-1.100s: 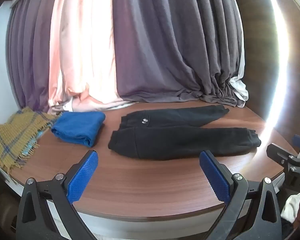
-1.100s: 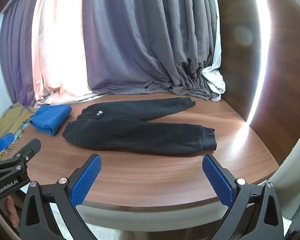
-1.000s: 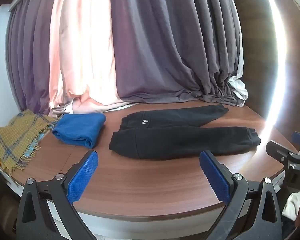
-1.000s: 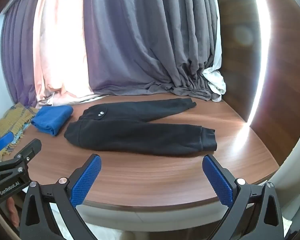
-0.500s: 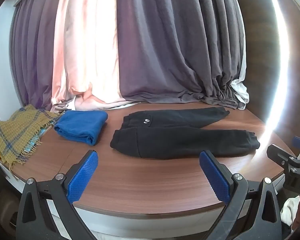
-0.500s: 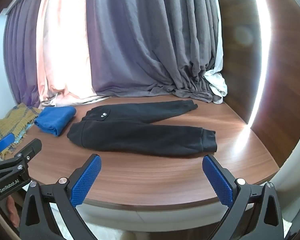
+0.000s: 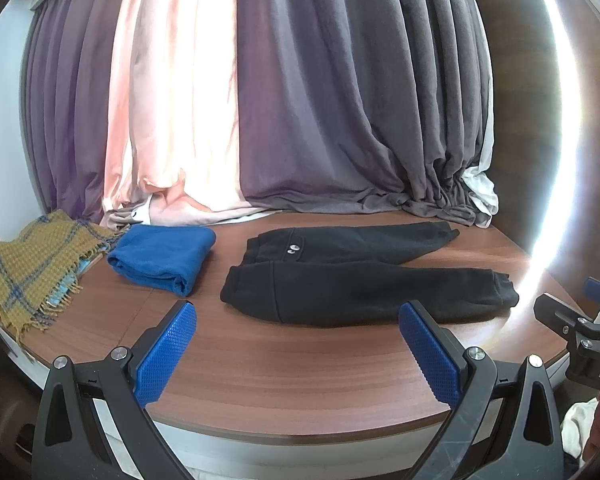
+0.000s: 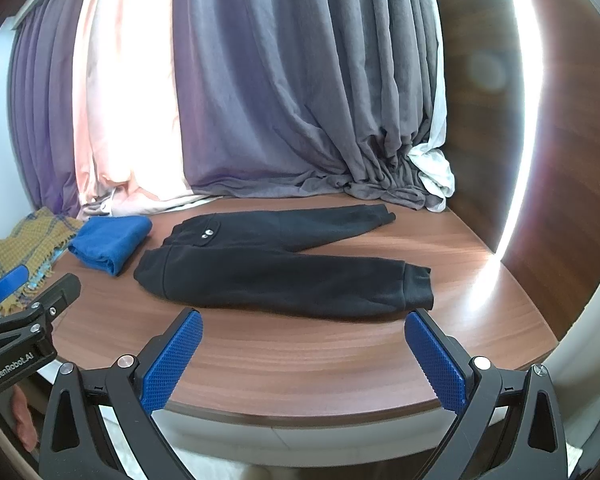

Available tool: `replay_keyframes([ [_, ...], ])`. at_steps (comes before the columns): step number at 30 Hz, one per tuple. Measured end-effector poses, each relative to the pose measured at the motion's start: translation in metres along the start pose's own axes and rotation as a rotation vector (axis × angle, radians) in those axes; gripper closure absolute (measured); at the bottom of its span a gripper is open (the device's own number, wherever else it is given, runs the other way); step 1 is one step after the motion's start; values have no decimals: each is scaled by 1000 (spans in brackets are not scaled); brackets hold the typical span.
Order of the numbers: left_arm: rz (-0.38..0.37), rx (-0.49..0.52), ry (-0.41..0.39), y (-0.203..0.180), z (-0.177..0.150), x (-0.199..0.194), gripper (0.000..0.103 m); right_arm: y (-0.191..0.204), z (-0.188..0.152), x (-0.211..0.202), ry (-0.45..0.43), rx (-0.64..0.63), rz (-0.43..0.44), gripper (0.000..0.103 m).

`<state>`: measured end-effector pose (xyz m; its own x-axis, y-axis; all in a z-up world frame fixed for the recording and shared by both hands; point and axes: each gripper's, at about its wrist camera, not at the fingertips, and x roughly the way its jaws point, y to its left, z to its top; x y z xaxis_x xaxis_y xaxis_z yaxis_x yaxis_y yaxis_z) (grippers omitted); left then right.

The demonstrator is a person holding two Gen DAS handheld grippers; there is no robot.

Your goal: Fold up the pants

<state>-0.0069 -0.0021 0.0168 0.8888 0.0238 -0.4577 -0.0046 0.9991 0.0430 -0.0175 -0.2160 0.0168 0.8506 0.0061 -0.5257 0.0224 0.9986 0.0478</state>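
Note:
Black pants lie flat on the round wooden table, waist to the left, the two legs spread apart towards the right. They also show in the right wrist view. My left gripper is open and empty, held above the table's front edge, short of the pants. My right gripper is open and empty at the front edge too, to the right of the left one. Each gripper shows at the edge of the other's view.
A folded blue garment lies left of the pants. A yellow plaid scarf hangs over the table's left edge. Grey and pink curtains pool along the back. A wood wall stands at the right.
Both grippers have risen slightly and edged forward. The pants and other cloths have not moved.

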Motion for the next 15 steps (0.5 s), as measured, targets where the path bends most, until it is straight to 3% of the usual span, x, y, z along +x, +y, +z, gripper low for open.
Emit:
replay_keyframes([
  [15,4,-6,-20,4,2,-2,0,2,9,3,-2,-2,5,0],
])
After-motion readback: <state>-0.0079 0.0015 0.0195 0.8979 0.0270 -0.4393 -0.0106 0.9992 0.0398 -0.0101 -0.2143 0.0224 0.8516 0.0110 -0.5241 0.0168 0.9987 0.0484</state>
